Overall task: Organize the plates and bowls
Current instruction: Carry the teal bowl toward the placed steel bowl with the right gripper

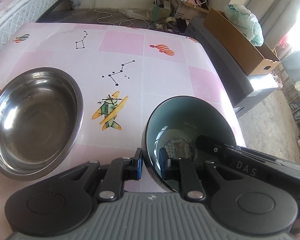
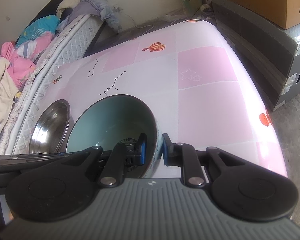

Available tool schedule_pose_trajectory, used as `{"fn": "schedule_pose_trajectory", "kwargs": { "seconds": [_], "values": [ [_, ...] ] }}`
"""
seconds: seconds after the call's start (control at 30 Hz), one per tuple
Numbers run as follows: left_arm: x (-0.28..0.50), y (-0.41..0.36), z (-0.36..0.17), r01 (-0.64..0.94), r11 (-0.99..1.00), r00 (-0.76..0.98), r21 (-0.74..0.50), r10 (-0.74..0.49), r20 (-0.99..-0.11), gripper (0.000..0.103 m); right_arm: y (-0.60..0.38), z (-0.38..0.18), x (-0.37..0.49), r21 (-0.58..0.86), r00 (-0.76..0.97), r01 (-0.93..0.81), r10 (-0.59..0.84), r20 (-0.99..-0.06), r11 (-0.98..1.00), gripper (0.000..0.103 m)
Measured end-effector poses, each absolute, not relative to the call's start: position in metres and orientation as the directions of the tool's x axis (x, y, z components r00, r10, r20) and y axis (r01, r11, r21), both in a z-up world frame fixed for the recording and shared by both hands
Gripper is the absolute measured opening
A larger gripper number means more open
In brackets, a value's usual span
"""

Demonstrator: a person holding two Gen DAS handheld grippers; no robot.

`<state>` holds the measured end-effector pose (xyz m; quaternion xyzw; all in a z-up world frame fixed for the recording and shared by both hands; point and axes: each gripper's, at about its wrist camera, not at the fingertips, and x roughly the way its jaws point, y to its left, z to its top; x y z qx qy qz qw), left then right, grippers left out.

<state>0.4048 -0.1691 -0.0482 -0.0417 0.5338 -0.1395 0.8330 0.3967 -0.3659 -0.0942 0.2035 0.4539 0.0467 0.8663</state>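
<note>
Your table (image 1: 130, 50), under its pink checked cloth printed with balloons, constellations and a small aeroplane, has plenty of bare surface ahead of you and toward the far corners; in the right wrist view its right edge (image 2: 270, 108) curves down close beside your right gripper, with concrete floor beyond. A quilted mattress (image 2: 56, 64) piled with clothes runs along the table's left side, and a long grey box (image 1: 230, 66) carrying an open cardboard box (image 1: 248, 46) stands just off the far right. The steel bowl (image 1: 34, 120) sits upright on the cloth at your near left, apart from the teal bowl (image 1: 190, 132), which is near the front right of the table and tilted, its mouth turned toward you. You hold it from both sides. Your left gripper (image 1: 151, 164) comes in low from the near side, one blue pad outside the bowl's left wall and the other inside, clamped on the rim. Your right gripper (image 2: 154, 150) mirrors it on the opposite wall, left finger (image 2: 142, 148) inside the bowl, right finger (image 2: 167, 150) against the pale patterned outside, also closed on the rim, its body crossing the bowl's mouth in the left wrist view.
</note>
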Motion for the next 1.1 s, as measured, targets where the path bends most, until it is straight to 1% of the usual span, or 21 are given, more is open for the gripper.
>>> {"fn": "schedule_pose_trajectory", "kwargs": {
  "seconds": [0.67,1.1],
  "values": [
    [0.391,-0.139,-0.022,0.164,0.955,0.429,-0.247,-0.294,-0.854,0.016,-0.344,-0.057,0.382,0.368,0.594,0.059,0.264,-0.76,0.928,0.016],
    [0.386,-0.086,-0.008,0.105,0.957,0.459,-0.271,-0.289,-0.84,0.016,-0.299,-0.034,0.385,0.352,0.585,-0.004,0.288,-0.758,0.936,0.016]
  ]
}}
